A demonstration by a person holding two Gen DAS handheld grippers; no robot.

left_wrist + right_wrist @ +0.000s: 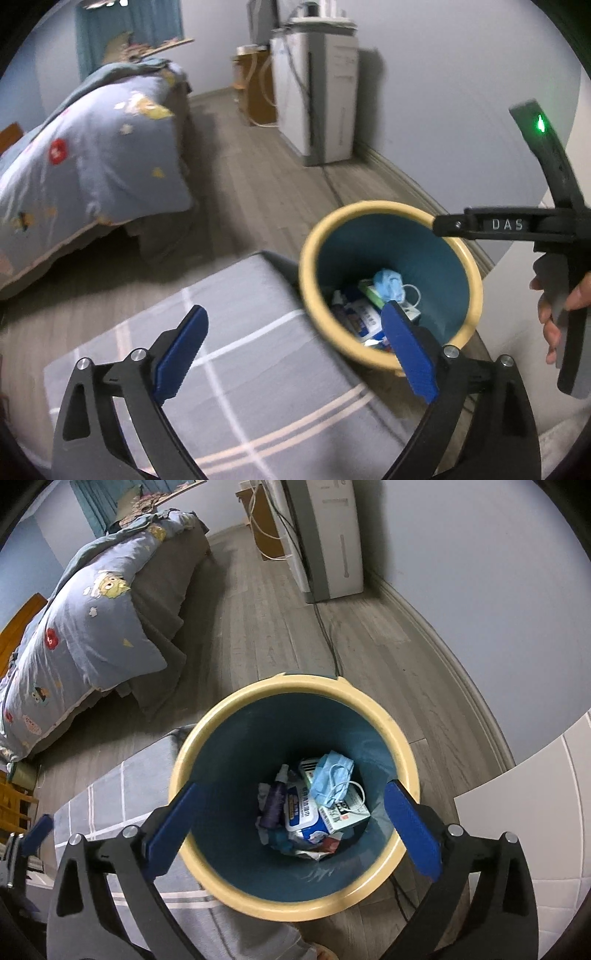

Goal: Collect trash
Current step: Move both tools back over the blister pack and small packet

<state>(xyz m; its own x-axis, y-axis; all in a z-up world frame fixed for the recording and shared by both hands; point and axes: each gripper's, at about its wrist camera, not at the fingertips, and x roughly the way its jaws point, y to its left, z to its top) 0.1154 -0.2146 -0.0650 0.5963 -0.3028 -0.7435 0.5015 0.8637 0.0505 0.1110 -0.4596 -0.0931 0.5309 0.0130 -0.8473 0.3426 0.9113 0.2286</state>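
Both grippers hang over the floor with blue pads spread wide and nothing between them: right gripper [291, 827] directly above the mouth of the trash bin [402, 746], left gripper [291, 354] off to the bin's left, over a grey rug [236, 373] with pale grid lines. From the left wrist view the right tool's black body is seen at far right, held by a hand [554, 310] wrapped round its handle, green light lit on top. Bin stands upright on the wood floor [280, 627], touching or just overlapping the rug's right edge; cream rim, teal inside. At its bottom lies the collected trash: crumpled blue face mask [330, 779] on top, white ear loop trailing right; under it a white and green carton [347, 816]; a blue and white packet [301, 812] beside that; a dark purple bottle [275, 803] at left; crumpled wrappers nearest, details unclear. Black cable [325, 635] runs along the floor from behind the bin toward a white appliance [332, 535] against the far wall. Far left, a bed [92, 620] with a blue cartoon-print quilt; beyond the appliance a small wooden stand [255, 88]; teal curtain [133, 22] at the far end
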